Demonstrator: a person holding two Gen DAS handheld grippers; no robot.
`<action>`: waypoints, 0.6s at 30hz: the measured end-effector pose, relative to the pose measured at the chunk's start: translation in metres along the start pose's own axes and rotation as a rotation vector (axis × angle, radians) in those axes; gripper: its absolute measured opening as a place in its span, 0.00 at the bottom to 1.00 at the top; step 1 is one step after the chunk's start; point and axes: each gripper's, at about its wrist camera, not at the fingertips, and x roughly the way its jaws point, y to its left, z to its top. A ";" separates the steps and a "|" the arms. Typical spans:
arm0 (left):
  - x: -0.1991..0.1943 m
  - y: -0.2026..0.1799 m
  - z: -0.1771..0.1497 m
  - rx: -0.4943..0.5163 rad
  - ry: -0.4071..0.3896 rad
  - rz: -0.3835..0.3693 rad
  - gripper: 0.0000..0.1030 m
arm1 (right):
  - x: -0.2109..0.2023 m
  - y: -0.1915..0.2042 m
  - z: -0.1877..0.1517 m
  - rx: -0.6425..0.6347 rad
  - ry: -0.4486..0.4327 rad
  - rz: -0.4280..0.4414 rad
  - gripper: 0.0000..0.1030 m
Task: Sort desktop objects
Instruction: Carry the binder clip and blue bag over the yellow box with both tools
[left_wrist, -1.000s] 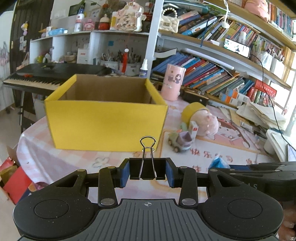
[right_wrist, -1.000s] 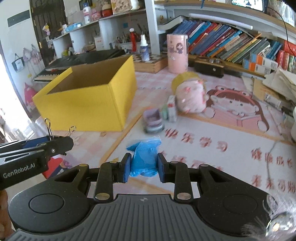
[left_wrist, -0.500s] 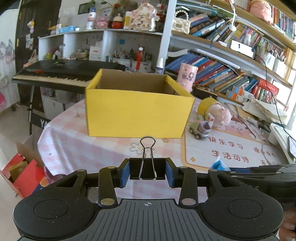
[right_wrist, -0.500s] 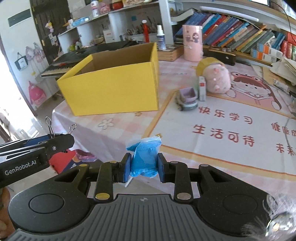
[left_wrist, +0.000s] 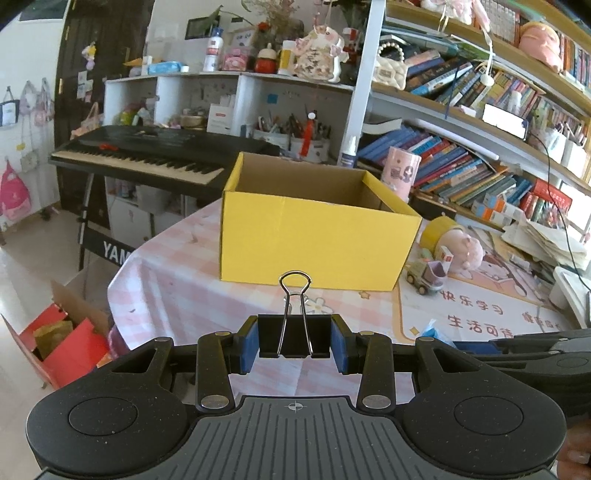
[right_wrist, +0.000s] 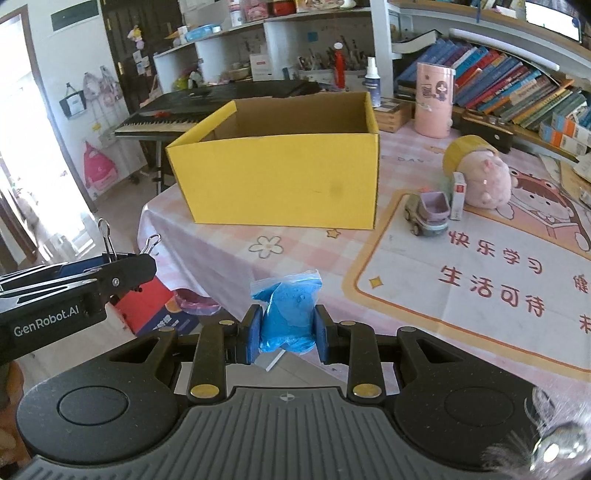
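While the left gripper (left_wrist: 294, 338) is clamping a black binder clip (left_wrist: 294, 332) and the right gripper (right_wrist: 284, 328) a blue bag (right_wrist: 286, 314), both should be reaching squarely over the yellow box (left_wrist: 314, 243) ahead before letting go

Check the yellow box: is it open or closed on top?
Open. The yellow box has no lid or flaps over it, and its brown inside walls show in both views. Its floor is hidden, so contents cannot be told.
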 end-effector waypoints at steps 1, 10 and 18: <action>0.000 0.001 0.000 0.001 0.000 0.001 0.37 | 0.001 0.001 0.000 -0.003 0.000 0.001 0.26; 0.002 0.005 0.003 0.010 0.001 -0.006 0.37 | 0.003 0.006 0.003 -0.003 -0.003 -0.003 0.26; 0.002 0.002 0.008 0.030 -0.007 -0.011 0.37 | 0.003 0.007 0.008 0.002 -0.014 -0.010 0.26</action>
